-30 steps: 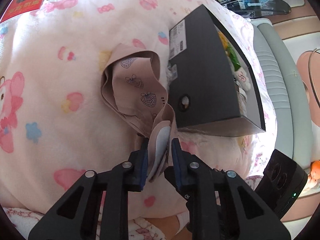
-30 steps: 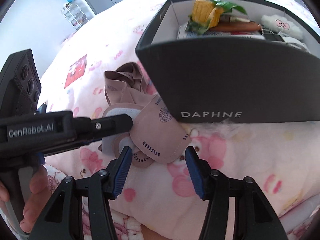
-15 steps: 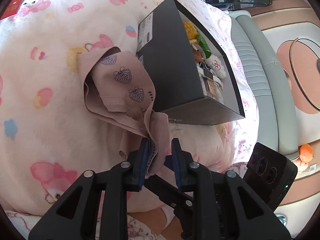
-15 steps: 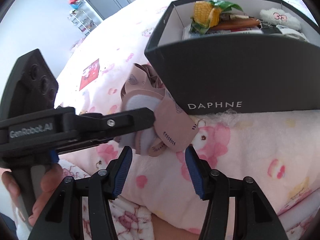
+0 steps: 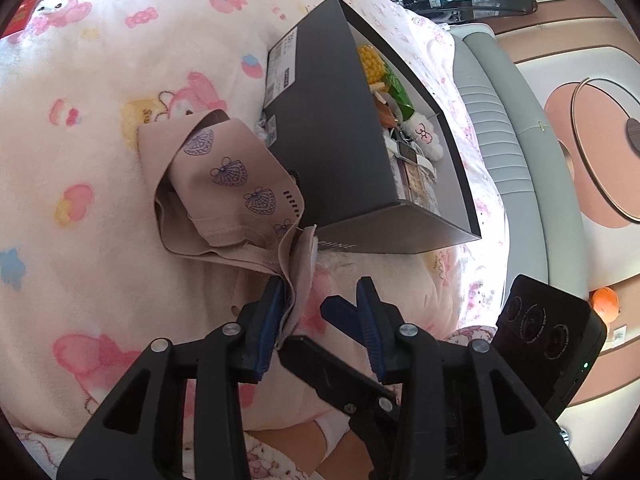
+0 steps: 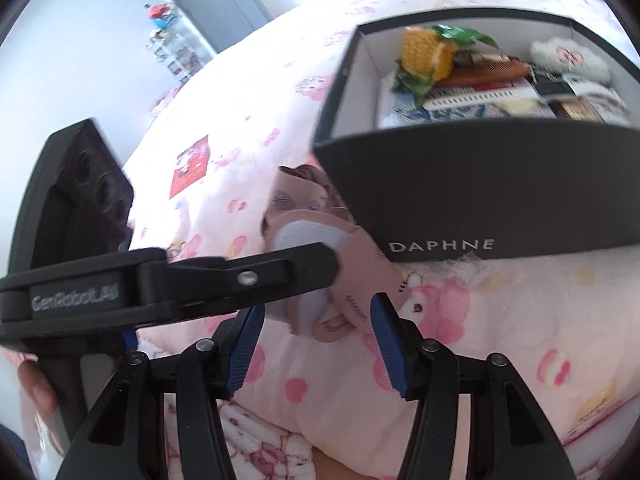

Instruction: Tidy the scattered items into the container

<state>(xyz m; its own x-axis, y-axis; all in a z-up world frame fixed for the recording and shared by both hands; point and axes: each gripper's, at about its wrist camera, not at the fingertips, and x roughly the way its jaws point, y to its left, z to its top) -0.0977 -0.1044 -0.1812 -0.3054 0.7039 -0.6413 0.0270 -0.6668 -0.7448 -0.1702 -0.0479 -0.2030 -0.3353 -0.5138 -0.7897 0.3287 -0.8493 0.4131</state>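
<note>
**Letting go of the pink fabric beside the box**

Since a second ago, my left hand-held gripper has gone from clamped on the pink patterned fabric piece to opening: the cloth now hangs against one pad only, with a clear gap to the other. My right hand-held gripper has slid in closer, jaws wide and released, the fabric's lower edge lying between them but not pressed.

That fabric lies on the pink cartoon-print bedspread, left of centre in the left wrist view, touching the dark shoebox. Inside the box I see a toy corn cob, a comb and a white plush, so most tidying looks done. Left to do, I judge: the fabric, plus a red card farther up the bed.
</note>
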